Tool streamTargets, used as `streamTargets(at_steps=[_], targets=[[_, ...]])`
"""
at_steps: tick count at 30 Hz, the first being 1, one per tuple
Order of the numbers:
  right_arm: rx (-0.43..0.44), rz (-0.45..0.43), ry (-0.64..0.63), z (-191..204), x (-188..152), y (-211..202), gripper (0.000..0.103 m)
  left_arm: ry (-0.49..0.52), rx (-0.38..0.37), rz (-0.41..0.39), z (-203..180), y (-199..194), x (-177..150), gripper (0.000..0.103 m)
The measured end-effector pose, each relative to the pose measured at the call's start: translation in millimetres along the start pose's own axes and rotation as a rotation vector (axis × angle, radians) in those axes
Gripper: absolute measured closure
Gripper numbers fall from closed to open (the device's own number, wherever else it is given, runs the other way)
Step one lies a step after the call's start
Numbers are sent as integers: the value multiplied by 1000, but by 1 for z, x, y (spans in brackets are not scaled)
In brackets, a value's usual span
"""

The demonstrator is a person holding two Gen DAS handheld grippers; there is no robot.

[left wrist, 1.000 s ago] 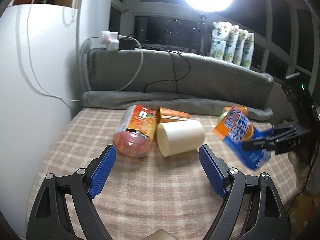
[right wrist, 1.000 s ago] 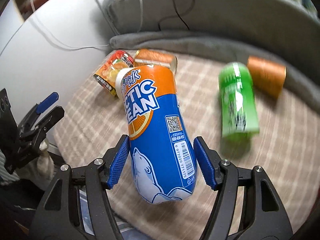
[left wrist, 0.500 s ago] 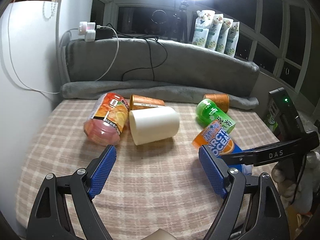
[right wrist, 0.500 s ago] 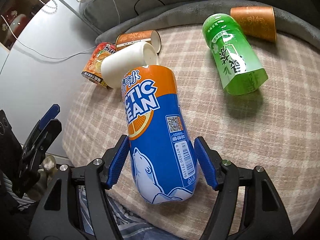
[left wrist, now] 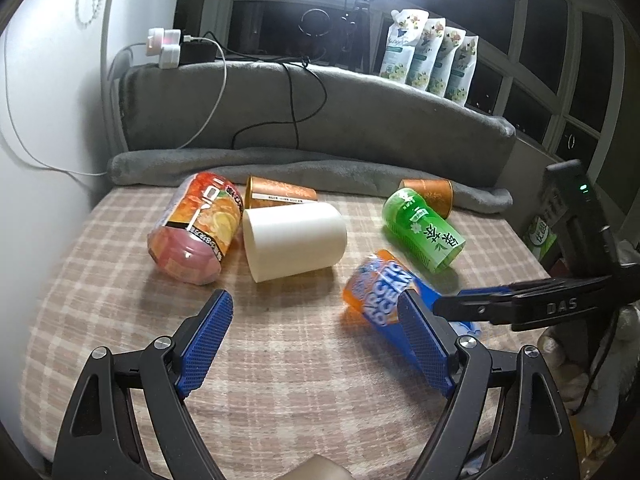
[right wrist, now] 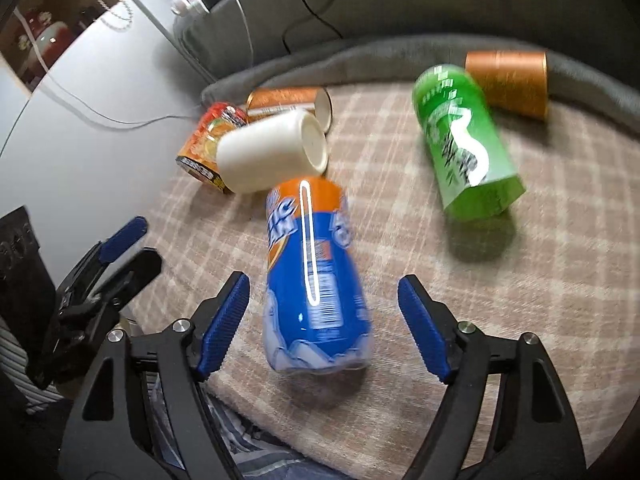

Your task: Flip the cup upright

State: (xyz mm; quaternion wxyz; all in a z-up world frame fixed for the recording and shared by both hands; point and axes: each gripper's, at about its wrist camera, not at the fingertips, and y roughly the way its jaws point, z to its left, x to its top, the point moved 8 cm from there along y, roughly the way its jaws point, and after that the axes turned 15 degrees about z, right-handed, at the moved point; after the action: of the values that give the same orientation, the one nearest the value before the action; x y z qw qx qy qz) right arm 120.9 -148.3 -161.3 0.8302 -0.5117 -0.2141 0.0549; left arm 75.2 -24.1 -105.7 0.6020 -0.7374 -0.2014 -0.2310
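Observation:
A blue and orange Arctic Ocean cup (right wrist: 316,280) lies on its side on the checked cloth between the pads of my right gripper (right wrist: 324,320), which is open and apart from it. It also shows in the left wrist view (left wrist: 380,296), partly behind my left gripper's right pad. My left gripper (left wrist: 316,340) is open and empty above the cloth's near part. A white cup (left wrist: 294,236) lies on its side at the middle, also in the right wrist view (right wrist: 272,152).
A red-orange cup (left wrist: 196,228), a green cup (left wrist: 424,232) and two brown cups (left wrist: 280,196) (left wrist: 432,192) lie on their sides. A grey rolled blanket (left wrist: 280,164) borders the back. A white wall (left wrist: 40,140) stands at the left. The cloth's near edge (right wrist: 304,436) drops off.
My right gripper has opened and let go of the blue and orange cup, which now lies on the cloth. My left gripper has shifted slightly; it stays open.

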Motion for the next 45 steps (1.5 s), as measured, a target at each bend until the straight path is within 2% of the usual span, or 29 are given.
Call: streamTargets(at_steps=[4,8,13,18,23,32,45], targets=[[-96,-87,-27,-2,-5,-24,24,-17,-50,30,-3,6,2,18],[-166,-153,-25,-8,-14,-45,24,-70,-159,98,-5,18,3,18],[-194,-210,18,-23,-32,-65,23,-159,-290,196,-7,39,7,19],[-196,-229,61,-38,-50,-73,23,-265,-413,295,-10,59,6,20],[-202,-246,97,-46,-62,-78,23,-315,-424,331,-12,72,3,20],[-219,-248,101,-49,-66,-77,23,-397,-450,374,-10,93,4,21],[-249,-243,123,-59,-67,-74,23,-425,-463,408,-12,110,3,34]])
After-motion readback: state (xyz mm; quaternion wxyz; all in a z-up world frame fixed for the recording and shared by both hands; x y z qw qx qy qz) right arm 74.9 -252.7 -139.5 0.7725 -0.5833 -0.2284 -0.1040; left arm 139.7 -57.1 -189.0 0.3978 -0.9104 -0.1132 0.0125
